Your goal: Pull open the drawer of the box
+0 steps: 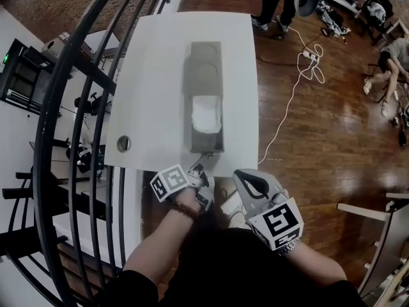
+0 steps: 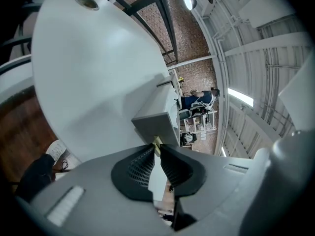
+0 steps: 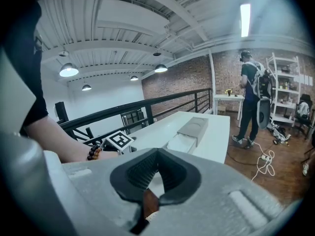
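Table (image 1: 153, 75) takes up most of the view: a white top running away from the person, with dark wooden floor to its right. The grey box (image 1: 204, 62) lies along the middle of it, its long axis pointing straight away from the person. The drawer (image 1: 206, 142) comes out of the near end of the box, so any pull has to follow that same line, back toward the person's body.

The drawer already stands well out of the shell, and something white and soft (image 1: 206, 115) shows inside it — cloth or paper, I cannot tell which. Its front panel sits close to the near edge of the table.

The left gripper (image 1: 203, 169) is right at that panel and square to it. In the left gripper view its jaws are closed on a small pale tab (image 2: 156, 142) sticking out of the grey drawer front. It is clearly the nearer gripper, and the one doing the work.

The right gripper (image 1: 250, 183) is held off to the right, past the table edge and apart from the drawer. Its jaws are pressed together with nothing between them.

By my reckoning, little travel is left before the drawer comes free.
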